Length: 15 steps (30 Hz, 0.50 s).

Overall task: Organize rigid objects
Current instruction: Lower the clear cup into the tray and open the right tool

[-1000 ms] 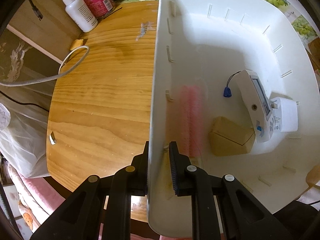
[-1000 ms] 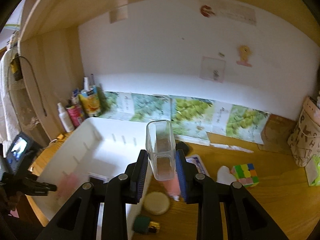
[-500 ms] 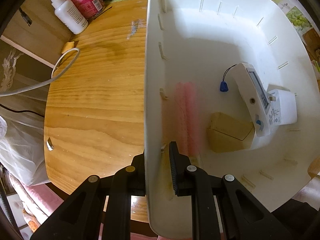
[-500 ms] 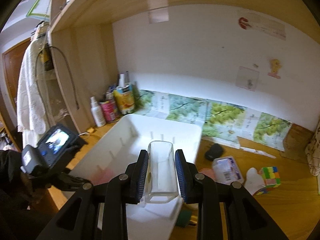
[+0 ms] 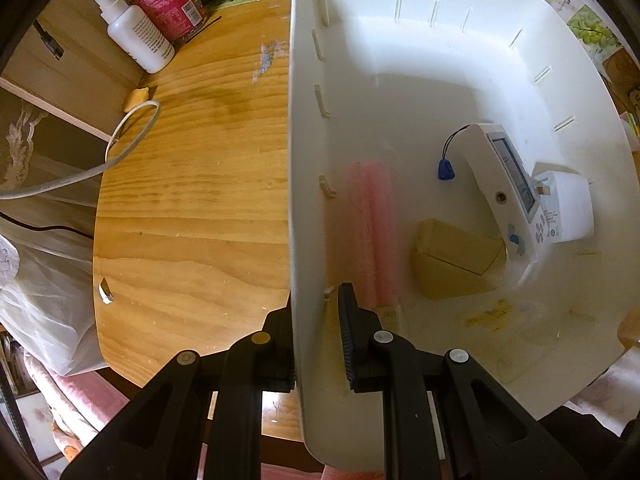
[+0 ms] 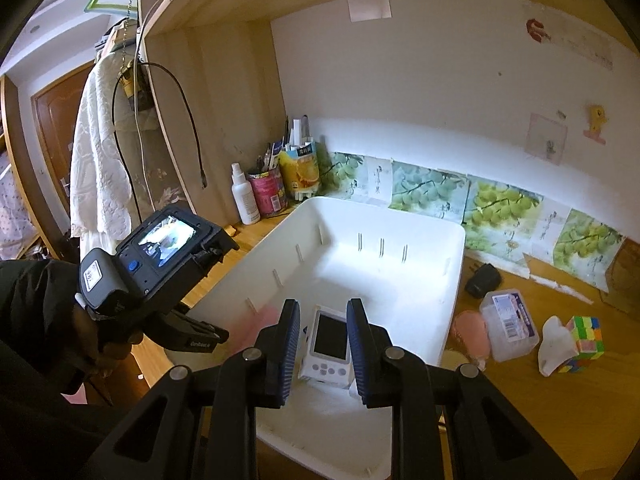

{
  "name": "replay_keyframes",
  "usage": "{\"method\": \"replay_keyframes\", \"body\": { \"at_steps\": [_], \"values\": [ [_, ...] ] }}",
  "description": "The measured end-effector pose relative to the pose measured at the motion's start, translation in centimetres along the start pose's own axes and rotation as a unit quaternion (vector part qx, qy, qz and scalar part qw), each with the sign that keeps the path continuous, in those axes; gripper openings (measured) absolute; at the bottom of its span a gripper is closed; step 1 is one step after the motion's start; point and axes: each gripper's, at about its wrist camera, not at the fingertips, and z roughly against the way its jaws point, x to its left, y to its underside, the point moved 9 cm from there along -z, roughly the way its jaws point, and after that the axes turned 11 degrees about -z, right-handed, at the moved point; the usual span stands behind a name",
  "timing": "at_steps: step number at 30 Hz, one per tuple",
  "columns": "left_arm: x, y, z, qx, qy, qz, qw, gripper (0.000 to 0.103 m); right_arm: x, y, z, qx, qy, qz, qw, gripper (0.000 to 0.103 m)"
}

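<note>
No legible text on anything

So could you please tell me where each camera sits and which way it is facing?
Left wrist: on the left gripper, looking down along the bin wall it clamps; desk left, device inside; only its fingers show.
Right wrist: on the right gripper, above the bin's near end, facing the back wall; open fingers frame the device; the left gripper and hand show.
Shared: bin, device, white bottle.
</note>
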Motion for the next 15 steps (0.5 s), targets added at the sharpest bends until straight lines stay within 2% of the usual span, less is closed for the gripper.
{"method": "replay_keyframes", "body": {
  "at_steps": [6, 13, 15],
  "values": [
    [-0.3, -0.2, -0.2, 0.006, -0.008, 0.003, 0.9999, 0.014, -0.6, 0.5, 0.2, 0.007, 0.001, -0.008, 1.0, 0.024],
    [-0.1, 0.0, -0.4, 0.006, -0.001, 0.015, 0.9999, 0.014, -2.7, 0.3, 0.7, 0.0, 0.012, -0.017, 1.0, 0.025],
    [0.0, 0.1, -0.4, 0.005, 0.0, 0.021, 0.9998, 0.013, -4.0, 0.2, 0.9, -0.002, 0.023, -0.023, 0.999, 0.03]
  ]
}}
